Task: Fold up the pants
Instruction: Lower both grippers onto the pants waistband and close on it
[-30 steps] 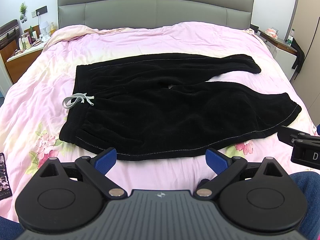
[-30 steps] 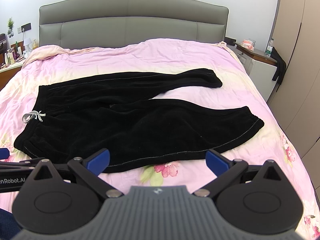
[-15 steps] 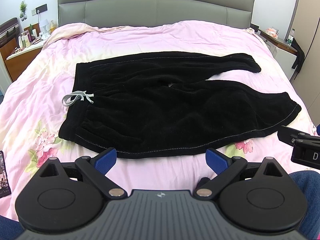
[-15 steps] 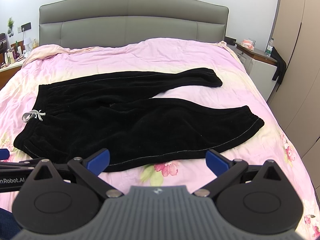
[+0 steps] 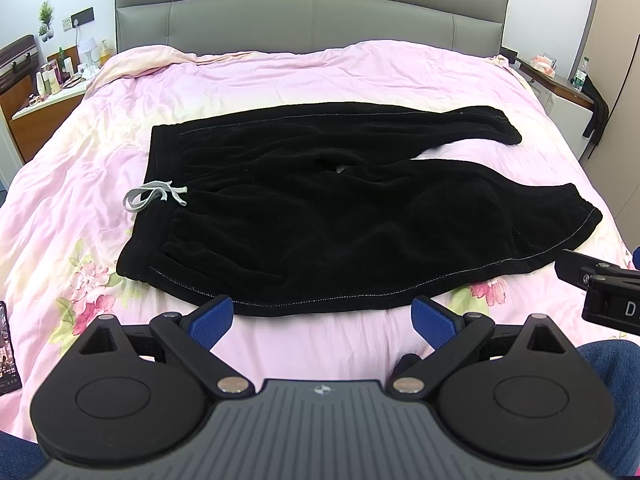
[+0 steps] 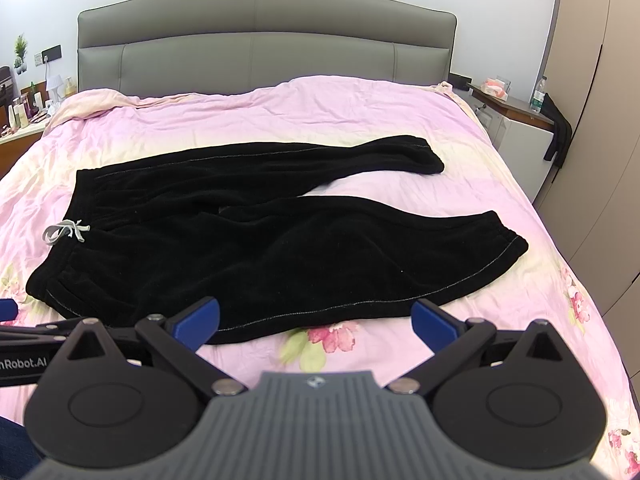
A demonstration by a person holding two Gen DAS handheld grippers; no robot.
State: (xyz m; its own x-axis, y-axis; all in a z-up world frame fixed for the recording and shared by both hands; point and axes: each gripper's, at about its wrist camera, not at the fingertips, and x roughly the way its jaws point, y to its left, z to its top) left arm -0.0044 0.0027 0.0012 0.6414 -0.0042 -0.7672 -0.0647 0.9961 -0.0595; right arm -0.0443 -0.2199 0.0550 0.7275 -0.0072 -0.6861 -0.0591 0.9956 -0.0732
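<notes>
Spread wide and holding nothing, the jaws of the left gripper [image 5: 322, 318] and right gripper [image 6: 316, 320] hover just short of the near hem of the black pants [image 5: 320, 208], which lie flat and unfolded across the pink floral bedspread [image 5: 80, 184], grey drawstring [image 5: 154, 196] at left.

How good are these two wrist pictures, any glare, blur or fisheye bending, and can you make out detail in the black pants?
Left wrist view: sharp and evenly lit, no glare; the headboard bows from fisheye distortion, corners vignetted; the black pants read nearly textureless, only seams and the drawstring showing. Right wrist view: equally sharp, the wardrobe edge curves, the pants equally dark.
</notes>
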